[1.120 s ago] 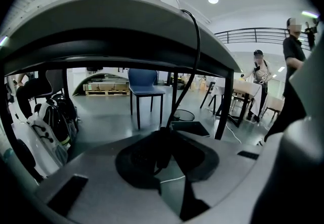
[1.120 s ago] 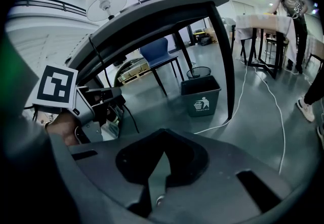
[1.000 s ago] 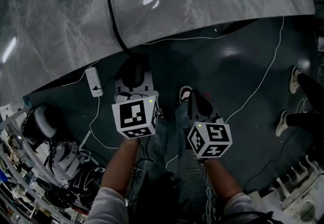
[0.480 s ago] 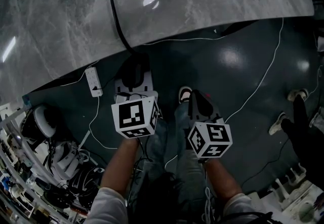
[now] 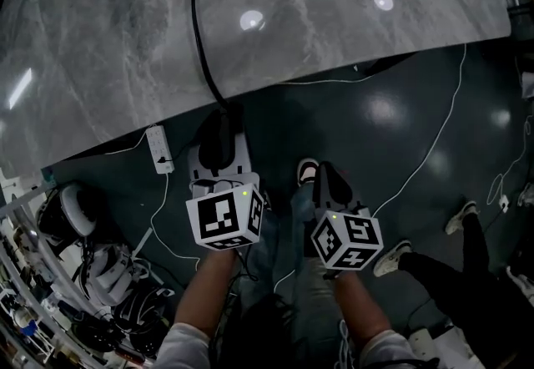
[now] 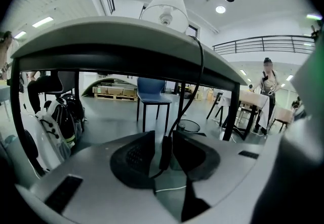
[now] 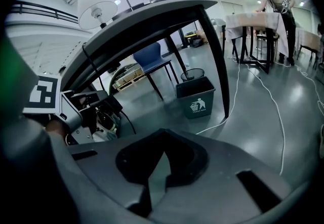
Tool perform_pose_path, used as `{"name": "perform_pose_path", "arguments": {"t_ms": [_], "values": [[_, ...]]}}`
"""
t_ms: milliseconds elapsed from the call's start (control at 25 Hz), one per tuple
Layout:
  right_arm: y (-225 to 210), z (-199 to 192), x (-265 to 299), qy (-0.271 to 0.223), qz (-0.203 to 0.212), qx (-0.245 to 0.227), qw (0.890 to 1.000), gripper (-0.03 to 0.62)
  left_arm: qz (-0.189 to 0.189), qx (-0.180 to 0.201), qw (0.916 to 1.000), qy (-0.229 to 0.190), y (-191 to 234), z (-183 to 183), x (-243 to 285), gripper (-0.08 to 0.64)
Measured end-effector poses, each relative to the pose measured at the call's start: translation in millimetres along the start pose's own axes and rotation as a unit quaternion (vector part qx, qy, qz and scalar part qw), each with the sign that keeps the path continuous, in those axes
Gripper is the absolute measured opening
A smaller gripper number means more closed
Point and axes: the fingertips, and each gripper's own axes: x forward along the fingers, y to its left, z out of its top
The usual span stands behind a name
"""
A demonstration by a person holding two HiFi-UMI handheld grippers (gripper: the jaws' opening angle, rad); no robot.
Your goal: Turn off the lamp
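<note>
Your left gripper (image 6: 163,138) is the nearer one. The switch (image 6: 164,154) on the lamp's cord (image 5: 200,33) hangs upright between its jaws, long axis up and down. These jaws have just been opening and now stand a little apart; the pads seem not to press on it. Your right gripper (image 7: 162,153) is closed and holds nothing. The lamp (image 6: 164,5) stands on the surface (image 6: 101,30) above, with a white shade. Whether it is lit, I cannot tell.
</note>
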Motion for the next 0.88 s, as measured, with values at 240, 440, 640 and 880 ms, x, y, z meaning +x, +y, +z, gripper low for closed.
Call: {"name": "perform_pose_path", "arguments": {"t_ms": [240,440,640,880], "values": [[1,-3,-3,0.000,0.000,-0.006,1.000,-0.002,0.016,-0.020,0.9997,-0.002,-3,-1,-19,0.079],[8,-1,-6,-0.004,0.004,-0.009,1.000,-0.002,0.010,-0.030,0.9995,0.005,-10,-8,-34,0.008],[22,5,-18,-0.008,0.014,-0.022,1.000,-0.002,-0.004,-0.028,0.9986,0.044,-17,-23,-55,0.008],[41,30,-41,-0.019,0.020,-0.028,0.999,-0.002,-0.022,-0.030,0.9954,0.088,-31,-22,-80,0.008]]}}
